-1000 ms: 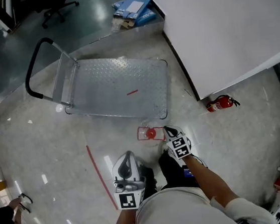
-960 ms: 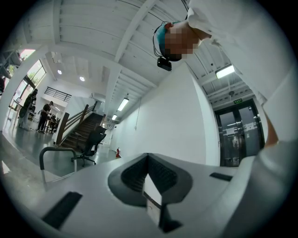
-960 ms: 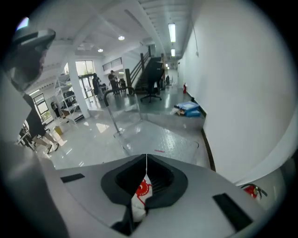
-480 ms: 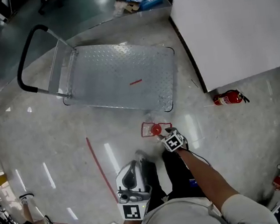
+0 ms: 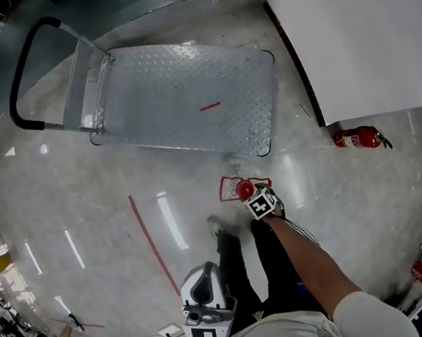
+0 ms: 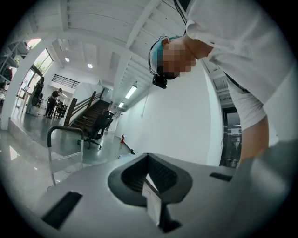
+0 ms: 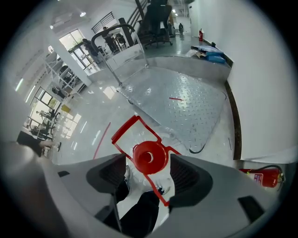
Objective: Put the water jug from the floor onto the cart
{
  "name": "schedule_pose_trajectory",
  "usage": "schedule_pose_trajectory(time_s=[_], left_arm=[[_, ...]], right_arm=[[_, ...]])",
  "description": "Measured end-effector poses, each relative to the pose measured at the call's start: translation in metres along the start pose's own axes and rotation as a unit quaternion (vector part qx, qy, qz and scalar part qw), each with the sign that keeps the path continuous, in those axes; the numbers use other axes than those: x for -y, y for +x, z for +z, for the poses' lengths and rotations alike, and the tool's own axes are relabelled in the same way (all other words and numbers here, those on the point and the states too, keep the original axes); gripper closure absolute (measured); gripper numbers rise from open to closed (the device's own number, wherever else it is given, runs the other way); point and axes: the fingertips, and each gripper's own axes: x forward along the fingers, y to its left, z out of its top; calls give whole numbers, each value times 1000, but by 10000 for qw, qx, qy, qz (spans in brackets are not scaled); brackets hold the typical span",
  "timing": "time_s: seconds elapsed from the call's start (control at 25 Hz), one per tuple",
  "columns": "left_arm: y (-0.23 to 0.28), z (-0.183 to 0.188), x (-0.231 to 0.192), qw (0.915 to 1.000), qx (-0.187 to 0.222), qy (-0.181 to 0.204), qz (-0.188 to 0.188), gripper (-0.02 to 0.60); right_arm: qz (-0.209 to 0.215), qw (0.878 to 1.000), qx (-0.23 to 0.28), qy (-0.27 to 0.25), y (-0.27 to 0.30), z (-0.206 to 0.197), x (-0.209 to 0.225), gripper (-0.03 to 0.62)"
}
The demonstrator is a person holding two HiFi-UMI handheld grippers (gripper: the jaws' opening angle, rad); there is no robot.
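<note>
The right tongs (image 7: 149, 163) are standing released, their two jaws apart on either side of the red cap of the water jug (image 7: 150, 157). Whether the pads are touching the cap cannot be told. The clear jug (image 5: 237, 189), with its red carrying frame, is sitting upright on the floor (image 5: 87, 217), just beside the near edge of the cart (image 5: 179, 99) and not on it. In the head view, the right tongs (image 5: 262, 204) are reaching out from the person's extended arm.

The left tongs (image 6: 149, 181) are clenched, jaws meeting with nothing between them, and are being held close to the person's body (image 5: 208, 309), pointing away from the jug.

The cart's metal deck (image 7: 181, 102) is lying bare, its black handle (image 5: 21, 80) at the far left end. A white wall (image 5: 361, 23) is running along the cart's right side, with a fire extinguisher (image 5: 358, 137) lying at its foot. Open polished floor is spreading to the left, crossed by a red tape line (image 5: 151, 244).
</note>
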Motion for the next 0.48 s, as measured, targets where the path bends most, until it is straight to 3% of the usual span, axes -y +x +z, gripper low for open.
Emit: schedule_pose_trajectory(time_s=[0.48], left_arm=[[-5, -21, -33, 9993, -204, -138, 293, 578]], right_arm=[[-139, 9992, -348, -140, 42, 2, -2, 298]])
